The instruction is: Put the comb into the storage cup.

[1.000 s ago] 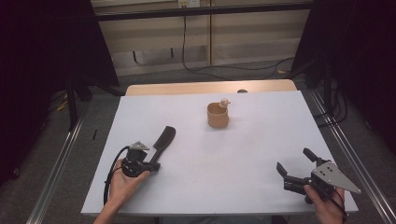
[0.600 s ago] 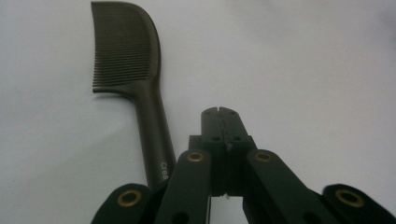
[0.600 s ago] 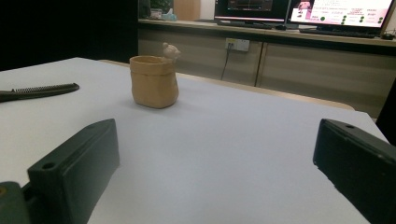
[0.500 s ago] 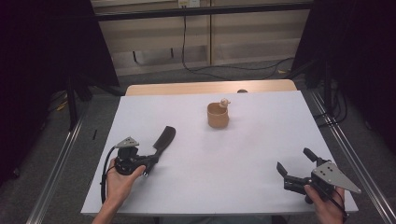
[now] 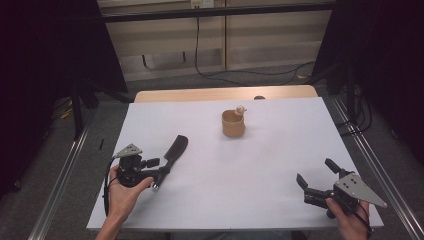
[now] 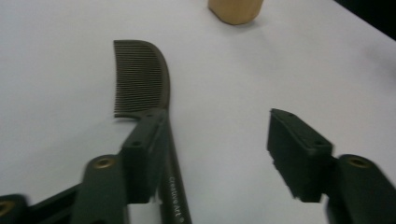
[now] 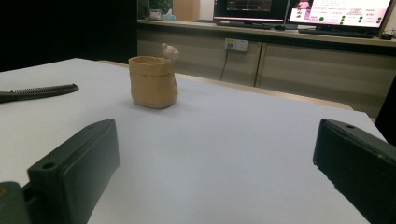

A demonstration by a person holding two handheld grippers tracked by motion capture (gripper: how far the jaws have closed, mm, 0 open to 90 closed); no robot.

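A black comb (image 5: 175, 150) lies on the white table top (image 5: 260, 175), teeth end pointing away from me. My left gripper (image 5: 159, 170) is open at the comb's handle end. In the left gripper view the comb (image 6: 140, 77) runs under the left jaw, and the gap of the left gripper (image 6: 215, 130) holds bare table. A tan cup (image 5: 233, 124) with a small bear figure on its rim stands at mid-back. My right gripper (image 5: 315, 171) is open near the front right corner. In its own view the right gripper (image 7: 217, 140) faces the cup (image 7: 153, 82) and the comb (image 7: 39, 92).
A wooden table edge (image 5: 225, 93) shows behind the white top. Metal rails (image 5: 372, 160) run along both sides. Cables lie on the floor behind. Cabinets and monitors (image 7: 336, 11) stand beyond the table in the right gripper view.
My left gripper has shifted a little to the left and turned at the comb's handle. The right gripper, comb and cup have stayed where they were.
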